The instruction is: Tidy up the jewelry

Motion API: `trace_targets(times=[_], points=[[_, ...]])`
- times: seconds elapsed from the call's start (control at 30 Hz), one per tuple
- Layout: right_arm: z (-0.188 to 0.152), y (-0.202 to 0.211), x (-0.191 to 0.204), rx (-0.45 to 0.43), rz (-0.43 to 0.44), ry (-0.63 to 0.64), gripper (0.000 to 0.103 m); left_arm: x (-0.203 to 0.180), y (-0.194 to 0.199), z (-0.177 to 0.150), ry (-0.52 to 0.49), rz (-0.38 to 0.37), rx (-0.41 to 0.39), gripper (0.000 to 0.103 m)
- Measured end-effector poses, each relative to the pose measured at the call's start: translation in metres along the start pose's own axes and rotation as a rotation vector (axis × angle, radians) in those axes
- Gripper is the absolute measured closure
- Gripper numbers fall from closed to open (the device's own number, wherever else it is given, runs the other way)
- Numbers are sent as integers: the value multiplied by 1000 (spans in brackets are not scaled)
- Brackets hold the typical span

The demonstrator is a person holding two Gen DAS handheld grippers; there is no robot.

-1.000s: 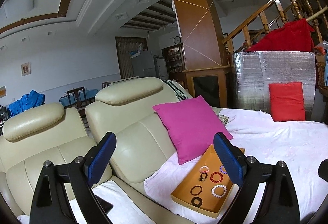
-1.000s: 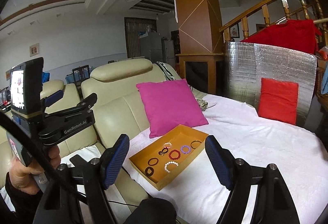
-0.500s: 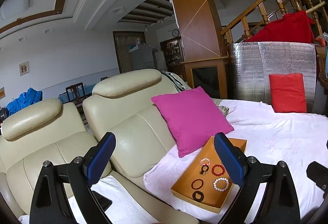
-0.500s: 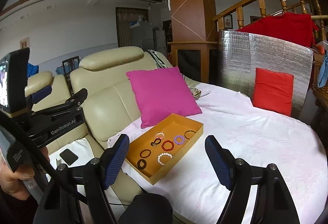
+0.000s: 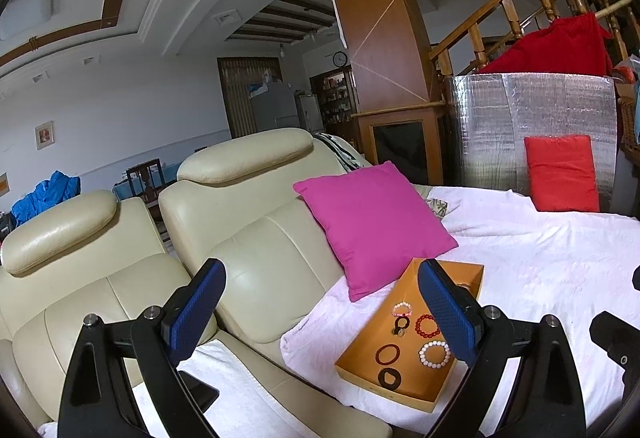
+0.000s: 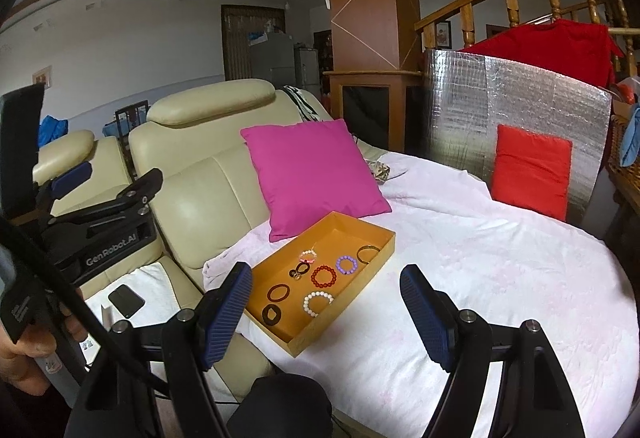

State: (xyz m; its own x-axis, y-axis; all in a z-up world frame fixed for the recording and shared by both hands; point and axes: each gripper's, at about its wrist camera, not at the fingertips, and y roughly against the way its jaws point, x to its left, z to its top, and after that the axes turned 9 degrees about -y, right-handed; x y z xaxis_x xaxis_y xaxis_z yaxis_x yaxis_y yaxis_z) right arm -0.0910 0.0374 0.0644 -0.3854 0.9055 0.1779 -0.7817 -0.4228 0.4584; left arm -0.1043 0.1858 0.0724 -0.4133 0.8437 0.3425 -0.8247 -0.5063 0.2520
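Seven or so bracelets (image 6: 324,276) lie spread apart in the orange tray (image 6: 340,312) on the white bed, near the pink cushion (image 6: 312,173). Left gripper (image 5: 320,314) & right gripper (image 6: 326,312): jaws wide, empty, hovering short of the tray, prob. so either can reach in.

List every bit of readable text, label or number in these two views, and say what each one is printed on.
"GenRobot.AI": white lettering on the black body of the left hand-held gripper, seen from the right wrist view.
Wall clock: too small to read any numerals.
Framed picture on the wall: too blurred to read.
Sticker low on the left hand-held gripper's handle: too blurred to read.
Nothing readable on the orange tray or the bracelets.
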Motion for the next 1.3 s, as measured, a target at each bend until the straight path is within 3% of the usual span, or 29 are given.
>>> trace_targets(times=[1.3], points=[[2,-24,20,32,-14,22,24,10,-25,-16,29,-15,39,6]])
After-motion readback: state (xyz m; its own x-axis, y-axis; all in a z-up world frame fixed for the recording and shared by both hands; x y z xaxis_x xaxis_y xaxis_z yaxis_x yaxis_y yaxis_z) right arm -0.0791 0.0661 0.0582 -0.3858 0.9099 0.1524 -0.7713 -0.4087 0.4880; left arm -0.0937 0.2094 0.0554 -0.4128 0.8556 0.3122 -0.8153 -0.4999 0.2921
